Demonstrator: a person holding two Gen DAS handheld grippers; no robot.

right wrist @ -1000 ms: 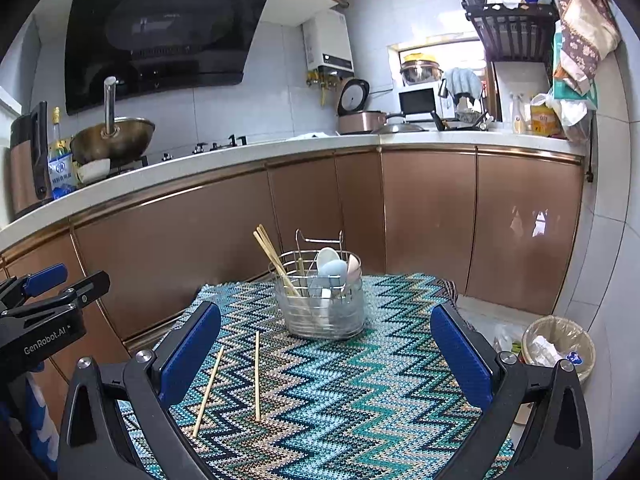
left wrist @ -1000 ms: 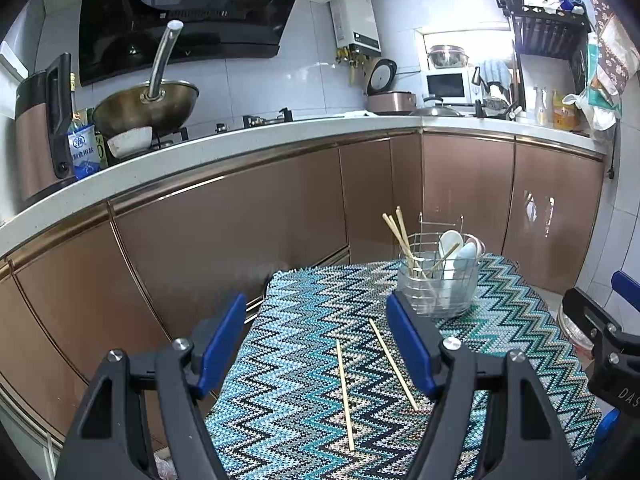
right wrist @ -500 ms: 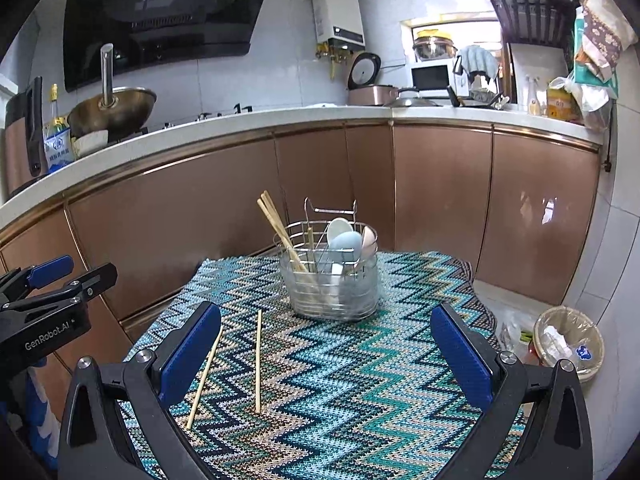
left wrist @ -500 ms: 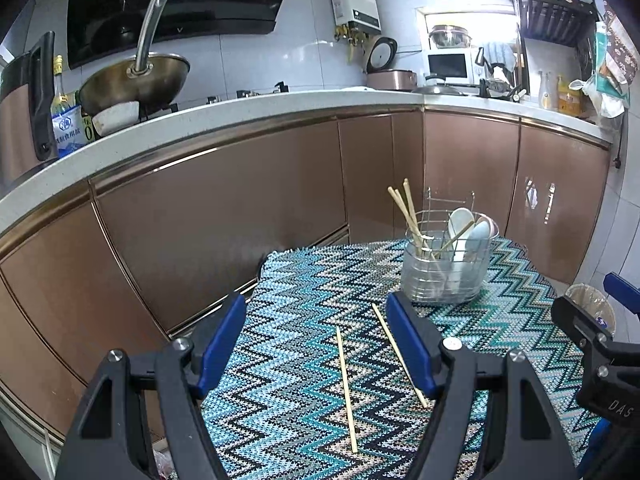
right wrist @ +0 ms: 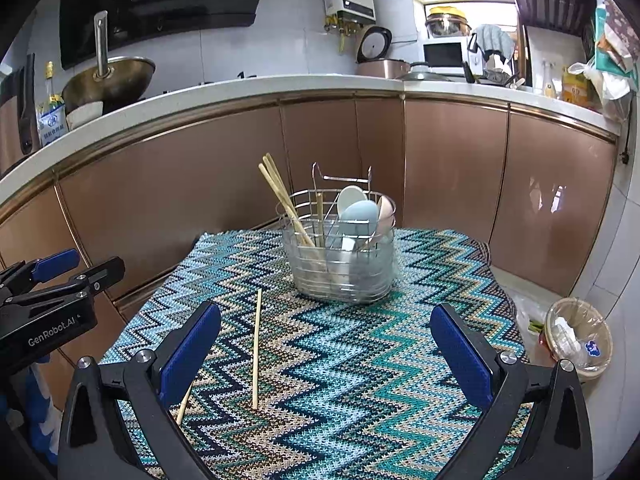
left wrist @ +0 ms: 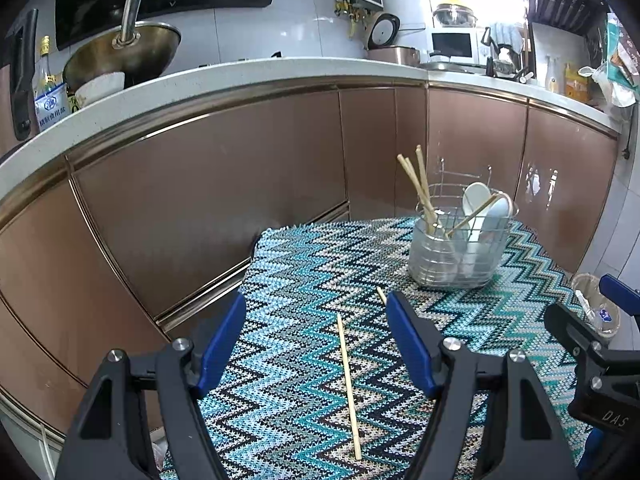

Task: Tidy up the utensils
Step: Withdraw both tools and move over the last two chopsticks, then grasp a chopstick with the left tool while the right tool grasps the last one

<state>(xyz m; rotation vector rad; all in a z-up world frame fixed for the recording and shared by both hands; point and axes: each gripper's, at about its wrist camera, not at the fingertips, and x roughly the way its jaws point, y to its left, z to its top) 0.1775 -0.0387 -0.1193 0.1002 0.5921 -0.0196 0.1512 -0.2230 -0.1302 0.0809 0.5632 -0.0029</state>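
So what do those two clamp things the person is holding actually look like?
Both are alike: the left gripper and right gripper have black angular plastic frames, silver screw heads and two fingers with flat blue pads. One body reads "GenRobot.AI", the other shows "DAS" in white. No sleeves or cables show.

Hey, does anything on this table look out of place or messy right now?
Yes. Two chopsticks lie loose on the zigzag cloth: one in the open, another partly hidden behind a gripper finger. The rest stand in the wire basket with the spoons.
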